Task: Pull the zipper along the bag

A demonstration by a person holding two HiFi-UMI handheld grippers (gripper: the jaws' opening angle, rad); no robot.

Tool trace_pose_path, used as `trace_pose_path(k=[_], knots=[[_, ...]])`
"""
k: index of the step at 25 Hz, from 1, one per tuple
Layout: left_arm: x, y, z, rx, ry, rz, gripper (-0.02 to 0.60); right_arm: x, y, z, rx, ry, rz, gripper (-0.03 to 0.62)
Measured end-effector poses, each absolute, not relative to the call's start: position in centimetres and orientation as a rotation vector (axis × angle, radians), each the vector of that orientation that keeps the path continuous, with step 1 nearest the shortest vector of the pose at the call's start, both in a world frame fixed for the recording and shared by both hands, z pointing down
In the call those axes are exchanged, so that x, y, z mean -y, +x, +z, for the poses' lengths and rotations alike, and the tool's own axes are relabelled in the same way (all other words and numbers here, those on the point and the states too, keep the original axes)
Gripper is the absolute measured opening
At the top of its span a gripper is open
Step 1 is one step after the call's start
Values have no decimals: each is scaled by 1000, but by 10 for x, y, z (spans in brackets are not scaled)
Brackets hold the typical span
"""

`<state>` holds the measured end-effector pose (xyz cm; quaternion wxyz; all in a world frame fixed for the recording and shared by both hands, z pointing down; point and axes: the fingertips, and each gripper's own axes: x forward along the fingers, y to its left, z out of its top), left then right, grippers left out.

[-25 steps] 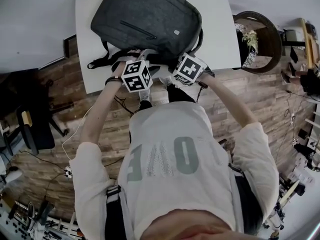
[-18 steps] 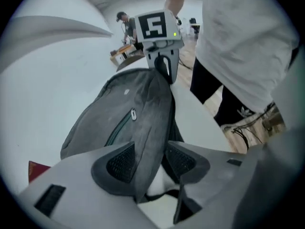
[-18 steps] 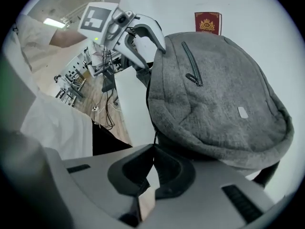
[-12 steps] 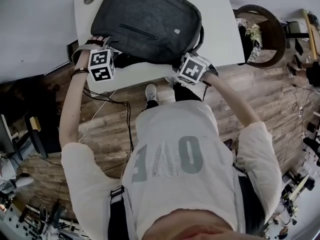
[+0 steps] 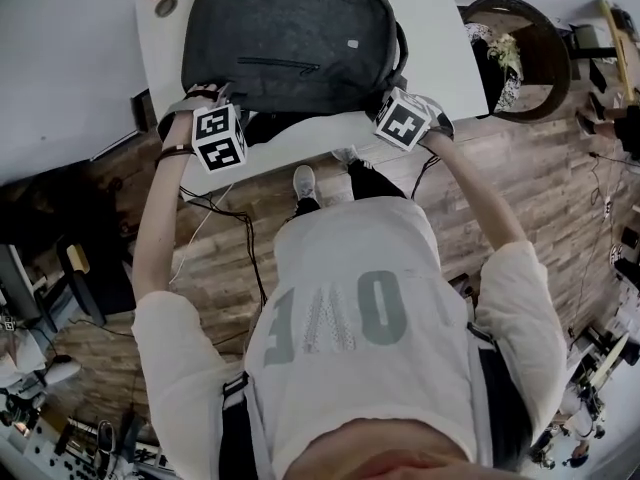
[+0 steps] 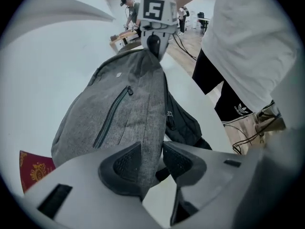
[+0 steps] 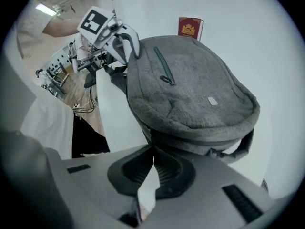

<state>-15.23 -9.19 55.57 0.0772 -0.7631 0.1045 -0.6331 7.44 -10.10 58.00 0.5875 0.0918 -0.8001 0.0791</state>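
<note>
Bag (image 5: 290,38): left hand-held gripper (image 6: 152,163) jaws just closing on fabric; right hand-held gripper (image 7: 152,168) pinched shut at edge.

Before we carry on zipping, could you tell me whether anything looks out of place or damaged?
Nothing looks damaged or spilled. The grey felt backpack lies on the white table, close to its front edge; a dark red booklet rests beyond it.

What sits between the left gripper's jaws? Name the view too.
The left gripper view shows a fold of the grey backpack between the pads of the left gripper; its jaws have just been closing and now pinch that fabric.
</note>
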Motion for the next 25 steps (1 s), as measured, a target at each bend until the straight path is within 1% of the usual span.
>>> trace_pose_path(k=[6, 10, 12, 15, 19, 22, 25], knots=[[81, -107, 556, -247, -2326, -1816, 146, 162, 116, 586, 1787, 356, 164, 30], [89, -92, 558, -312, -2299, -1842, 146, 193, 120, 585, 1780, 385, 147, 31], [91, -91, 559, -334, -2300, -1860, 146, 189, 122, 588, 1754, 363, 166, 31], [90, -91, 560, -343, -2301, -1862, 146, 160, 115, 596, 1781, 308, 312, 29], [94, -90, 562, -346, -2337, -1871, 143, 167, 118, 590, 1825, 410, 348, 29], [94, -92, 562, -331, -2353, -1877, 143, 159, 117, 586, 1848, 421, 432, 29], [91, -93, 562, -319, -2343, -1874, 143, 149, 115, 586, 1831, 413, 427, 29]])
